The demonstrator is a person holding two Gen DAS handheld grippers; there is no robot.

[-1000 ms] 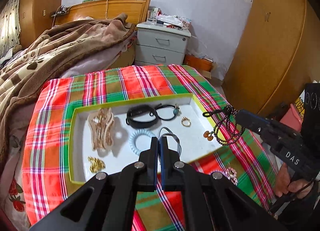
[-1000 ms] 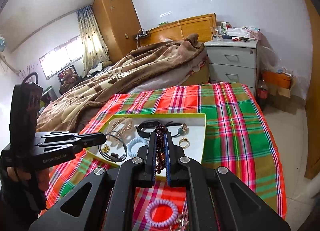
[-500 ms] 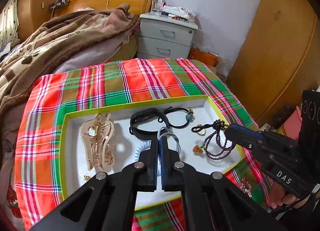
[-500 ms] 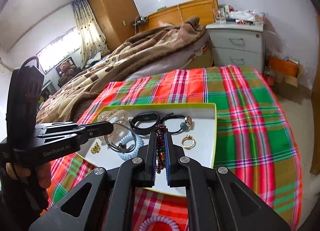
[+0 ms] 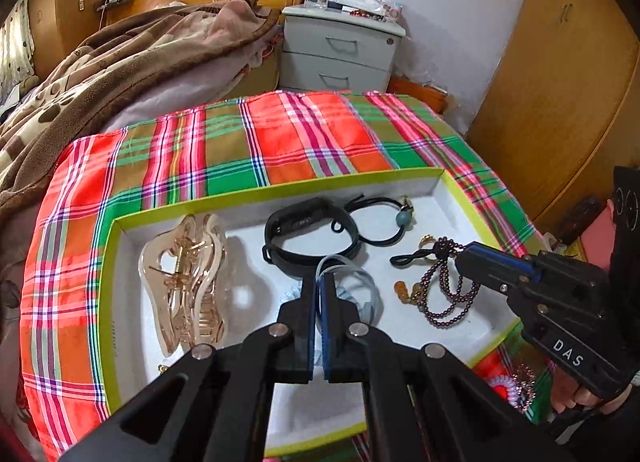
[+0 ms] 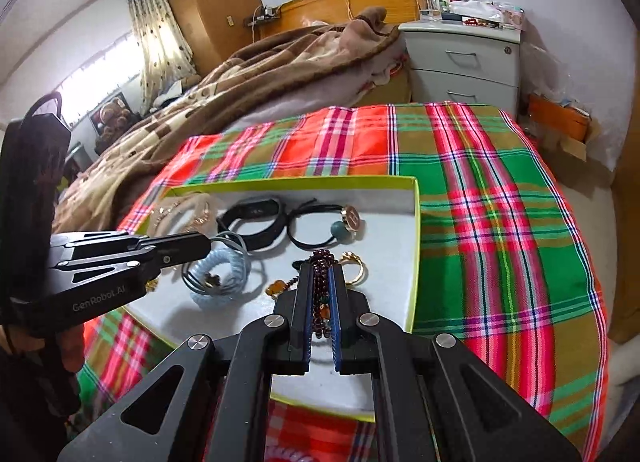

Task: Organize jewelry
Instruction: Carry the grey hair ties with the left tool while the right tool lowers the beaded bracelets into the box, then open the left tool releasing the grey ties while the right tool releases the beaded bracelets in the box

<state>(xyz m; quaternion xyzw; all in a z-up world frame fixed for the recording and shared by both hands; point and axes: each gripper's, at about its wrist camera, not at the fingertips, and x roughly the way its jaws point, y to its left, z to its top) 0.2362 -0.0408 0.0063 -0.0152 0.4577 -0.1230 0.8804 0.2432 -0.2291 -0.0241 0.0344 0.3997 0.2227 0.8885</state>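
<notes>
Purple beads hang in our right tool (image 6: 320,294) over the white tray (image 6: 400,262).
Our right tool is pinched on the beaded necklace (image 5: 448,294). Our left tool (image 5: 319,282) is squeezed on a grey hair tie (image 5: 360,282), above the blue coil tie (image 6: 220,274).

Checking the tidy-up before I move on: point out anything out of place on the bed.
A lilac spiral hair tie and a sparkly piece beside it lie on the plaid cloth, outside the tray. The right claw grips the bead bracelet, which droops onto the tray floor.
</notes>
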